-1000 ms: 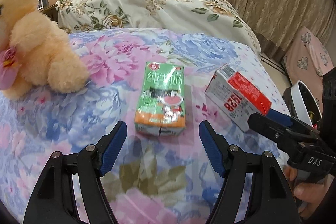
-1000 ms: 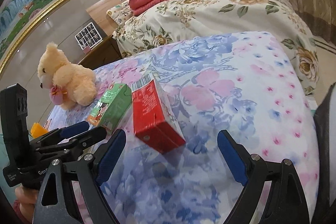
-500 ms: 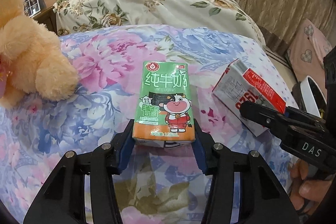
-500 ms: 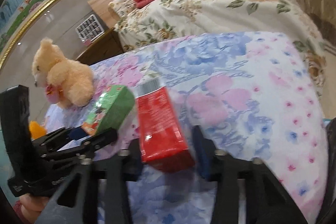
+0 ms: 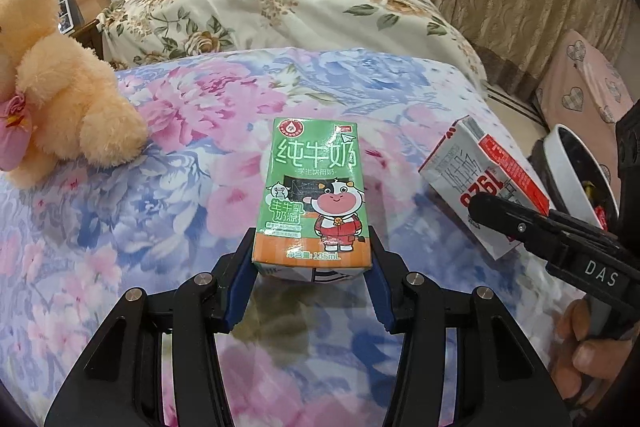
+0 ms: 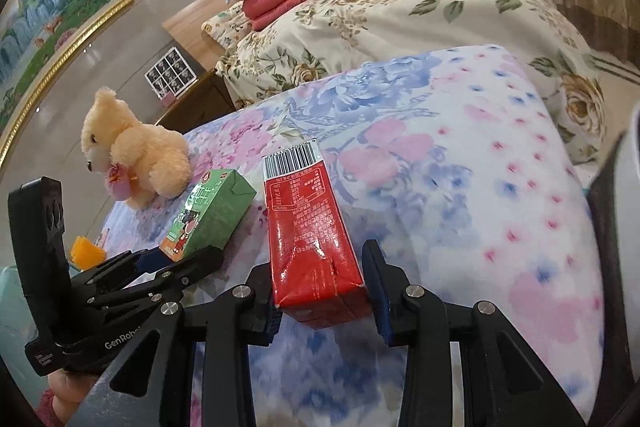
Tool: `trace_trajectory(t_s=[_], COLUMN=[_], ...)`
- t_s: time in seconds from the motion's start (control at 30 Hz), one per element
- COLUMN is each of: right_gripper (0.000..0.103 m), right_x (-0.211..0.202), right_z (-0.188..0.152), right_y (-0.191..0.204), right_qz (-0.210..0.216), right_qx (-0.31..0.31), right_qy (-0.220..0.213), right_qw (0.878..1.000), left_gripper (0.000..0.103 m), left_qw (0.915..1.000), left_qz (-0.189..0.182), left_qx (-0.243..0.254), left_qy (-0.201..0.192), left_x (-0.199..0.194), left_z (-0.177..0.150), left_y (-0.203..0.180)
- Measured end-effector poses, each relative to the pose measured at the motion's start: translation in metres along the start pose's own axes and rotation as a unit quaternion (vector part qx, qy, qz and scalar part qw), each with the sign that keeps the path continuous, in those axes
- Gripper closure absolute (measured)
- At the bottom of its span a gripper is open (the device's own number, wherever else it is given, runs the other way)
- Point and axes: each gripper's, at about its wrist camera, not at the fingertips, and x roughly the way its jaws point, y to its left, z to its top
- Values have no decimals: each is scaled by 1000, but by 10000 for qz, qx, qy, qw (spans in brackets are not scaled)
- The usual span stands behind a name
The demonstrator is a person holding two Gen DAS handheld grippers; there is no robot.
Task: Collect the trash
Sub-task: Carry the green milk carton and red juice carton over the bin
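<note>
I have a carton in each gripper, both taken at the near end so the far end is free to tip into whatever takes the trash. The left gripper has its blue pads pinched on the two side walls of the green milk carton, low at its orange base; the carton runs lengthwise straight away from me, printed face up, top end pointing toward the far bed. The right gripper is clamped on the red carton the same way, jaws bearing on its dented lower end, long axis leading away, barcode end farthest. Both cartons sit over the floral blanket, near each other but apart; I can't quite tell whether they have lifted clear of it. A white bin shows at the right edge, probably the destination.
</note>
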Motion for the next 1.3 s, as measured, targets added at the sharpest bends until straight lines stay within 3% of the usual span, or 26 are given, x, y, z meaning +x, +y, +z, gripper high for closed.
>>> trace_trajectory(t_s=[0.73, 1.3], right_gripper=[67, 67], right_x=[-79, -93], right_z=[-47, -70], right_y=[-23, -31], right_qz=[25, -140], right_qx=[472, 487], right_qy=[-337, -375], right_qw=[9983, 9980], left_gripper=[54, 54], left_qw=[9986, 9974], left_qz=[-394, -497], left_qx=[346, 519], left_qy=[-91, -39], left_x=[-47, -55], left_z=[-38, -51], left_y=[-59, -82])
